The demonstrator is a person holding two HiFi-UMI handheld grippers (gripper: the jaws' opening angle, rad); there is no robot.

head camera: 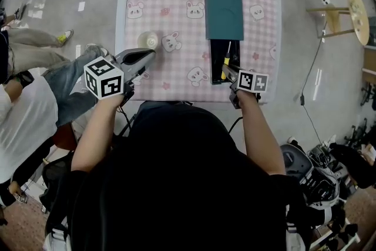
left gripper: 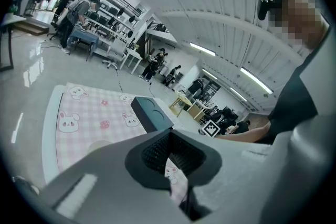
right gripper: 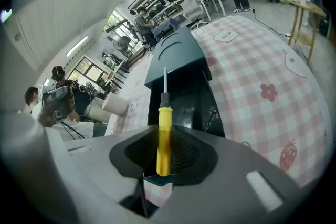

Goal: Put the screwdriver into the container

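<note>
Right gripper (right gripper: 164, 160), clamped on the yellow handle of the screwdriver (right gripper: 164, 131), whose long axis points to 12 o'clock with the shaft over the open container (right gripper: 193, 101) just ahead; left gripper (head camera: 147, 56), jaws together and empty, lies farther off at 9 o'clock.

The right hand-held gripper (right gripper: 164, 153) has its jaws closed on the yellow handle of a screwdriver (right gripper: 164, 126). The thin shaft points away over an open dark container (right gripper: 193, 99). Its teal lid (right gripper: 176, 57) lies just beyond, on the pink checked cloth (right gripper: 262, 76) covering the counter.
</note>
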